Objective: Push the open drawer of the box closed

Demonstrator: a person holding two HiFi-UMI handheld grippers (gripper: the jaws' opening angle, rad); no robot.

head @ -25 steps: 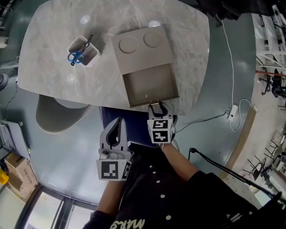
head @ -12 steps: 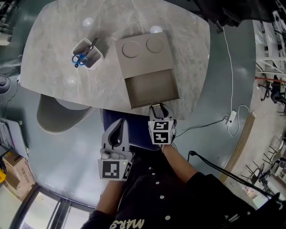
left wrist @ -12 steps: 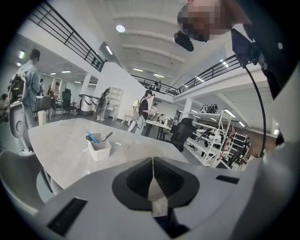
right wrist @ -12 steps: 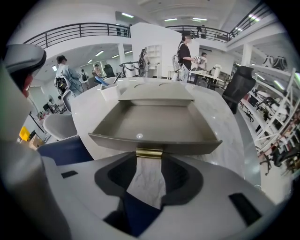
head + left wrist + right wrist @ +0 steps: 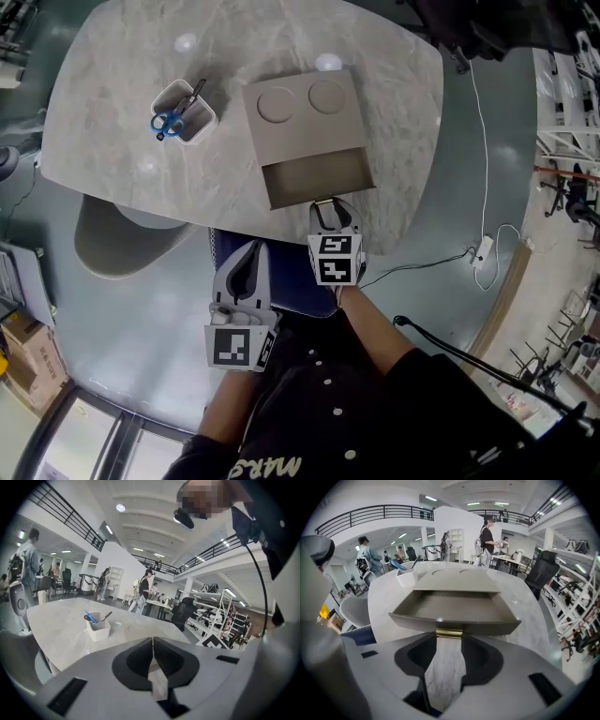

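Right gripper (image 5: 449, 639): I read its jaws as spread, tips at the front of the drawer (image 5: 314, 178), brass handle (image 5: 449, 633) between them. Drawer stands partly out of the box (image 5: 300, 108), near the table (image 5: 122, 122) edge. Left gripper (image 5: 252, 261) pressed together, empty.

The tub (image 5: 184, 111) stands left of the box (image 5: 302, 105) on the table (image 5: 112, 155).

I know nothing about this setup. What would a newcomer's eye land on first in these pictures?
First comes the beige box on the marble table, with its drawer pulled open toward the person. The right gripper stands at the drawer's front, its open jaws right at the small brass handle. Toward the table's left a white cup holds blue scissors, and the left gripper hangs shut, off the table.
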